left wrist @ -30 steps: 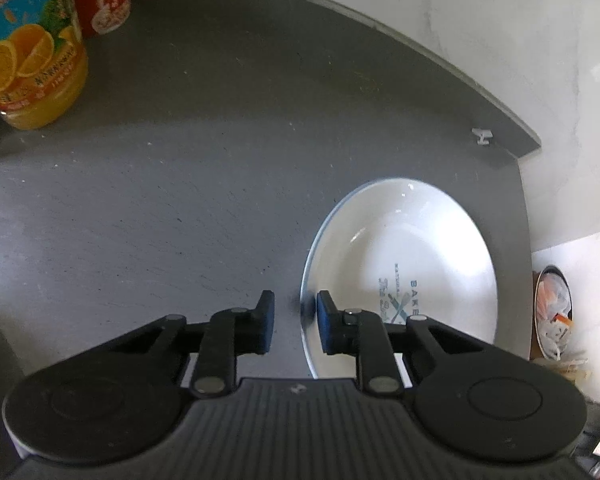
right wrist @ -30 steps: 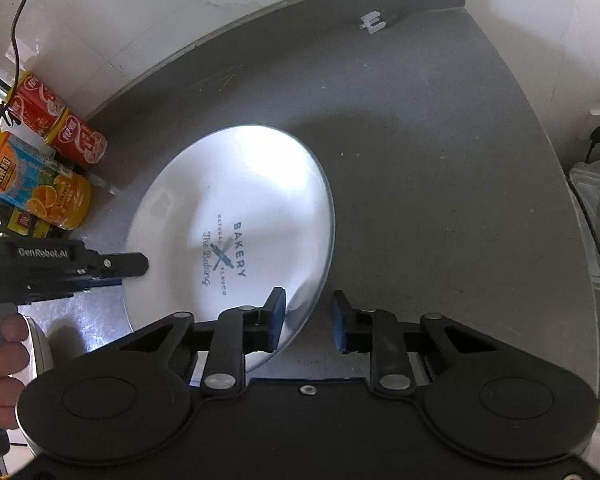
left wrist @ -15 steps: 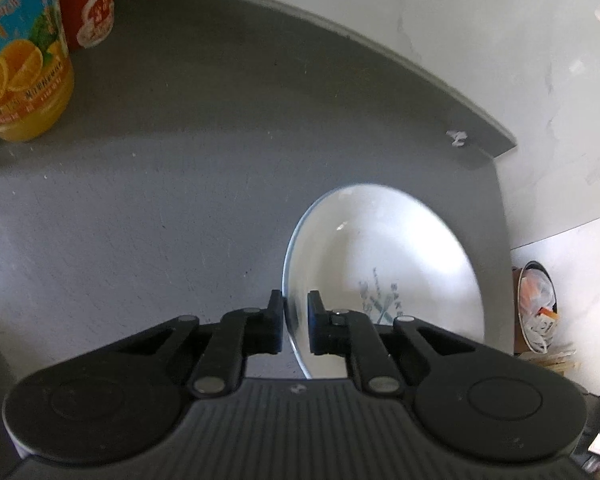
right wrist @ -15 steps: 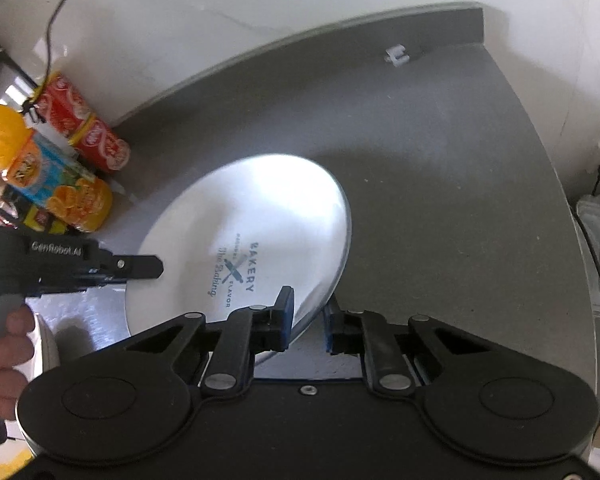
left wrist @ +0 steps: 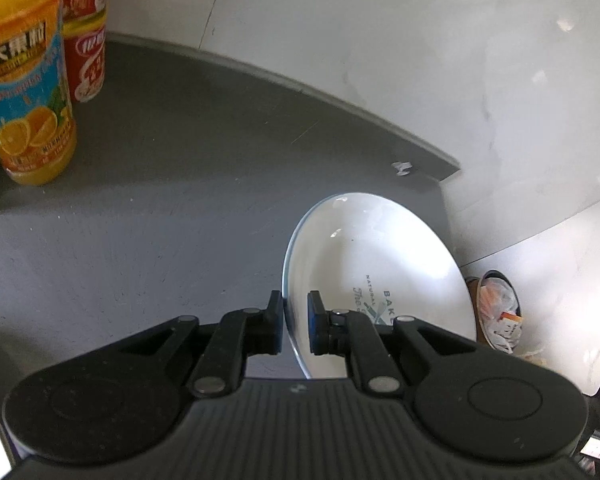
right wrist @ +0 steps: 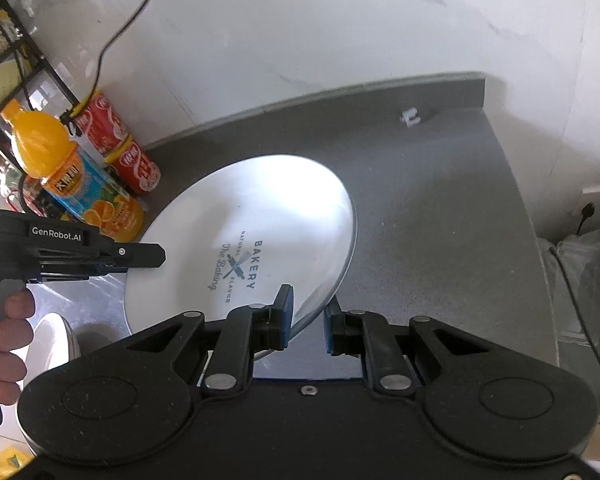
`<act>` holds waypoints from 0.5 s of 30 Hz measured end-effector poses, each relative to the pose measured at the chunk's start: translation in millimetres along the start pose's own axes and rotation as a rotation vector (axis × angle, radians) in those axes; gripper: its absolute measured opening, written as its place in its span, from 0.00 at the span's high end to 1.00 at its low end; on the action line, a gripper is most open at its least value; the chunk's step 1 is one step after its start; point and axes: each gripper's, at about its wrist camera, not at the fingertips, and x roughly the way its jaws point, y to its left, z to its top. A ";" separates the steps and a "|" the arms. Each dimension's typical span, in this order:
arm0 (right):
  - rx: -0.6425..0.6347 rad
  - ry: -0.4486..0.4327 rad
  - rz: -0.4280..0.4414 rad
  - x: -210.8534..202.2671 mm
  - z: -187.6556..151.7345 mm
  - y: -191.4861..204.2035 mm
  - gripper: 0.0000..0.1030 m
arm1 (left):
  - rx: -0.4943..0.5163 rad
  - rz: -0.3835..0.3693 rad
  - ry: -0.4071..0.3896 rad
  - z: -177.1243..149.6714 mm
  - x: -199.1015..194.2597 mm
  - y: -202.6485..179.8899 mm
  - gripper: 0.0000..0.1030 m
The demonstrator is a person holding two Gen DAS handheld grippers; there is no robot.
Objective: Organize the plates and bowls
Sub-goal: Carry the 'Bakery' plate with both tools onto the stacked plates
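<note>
Plate work is the step in hand: the round white ceramic plate with the dark "BAKERY" print (right wrist: 252,236) is lifted and tilted above the dark grey speckled countertop (right wrist: 440,220), and you carry it with both tools at once. It fills the middle of the right wrist view and sits in the lower right of the left wrist view (left wrist: 372,264).

To do this well, keep both grips level with each other so the plate does not twist between them, move the two hands as one, and lower it flat only once it is over its place. A glazed rim held at two thin points looks likely to slip if one hand leads.

Your left gripper (left wrist: 294,326) has its blue-padded fingers nearly together with the plate's left rim standing edge-on in the narrow gap, pinching it. In the right wrist view that tool (right wrist: 140,255) reaches in from the left edge to the same rim, with your hand (right wrist: 4,332) on its handle.

Your right gripper (right wrist: 308,320) is at bottom centre; its left pad presses the plate's lower right rim, but a gap shows toward the right pad, so I cannot tell whether this grip is firm.

Mind the orange juice bottle with the blue label (left wrist: 24,92) and the red cans (right wrist: 124,148) at upper left.
</note>
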 end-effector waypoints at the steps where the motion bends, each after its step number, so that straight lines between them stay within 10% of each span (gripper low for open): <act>1: -0.004 -0.008 -0.005 -5.1 -0.6 3.1 0.85 | 0.004 -0.006 -0.005 0.1 -5.3 0.3 0.90; 15: -0.019 -0.112 -0.035 -59.2 -19.8 61.3 0.84 | 0.047 -0.096 -0.065 -12.1 -80.3 16.9 0.90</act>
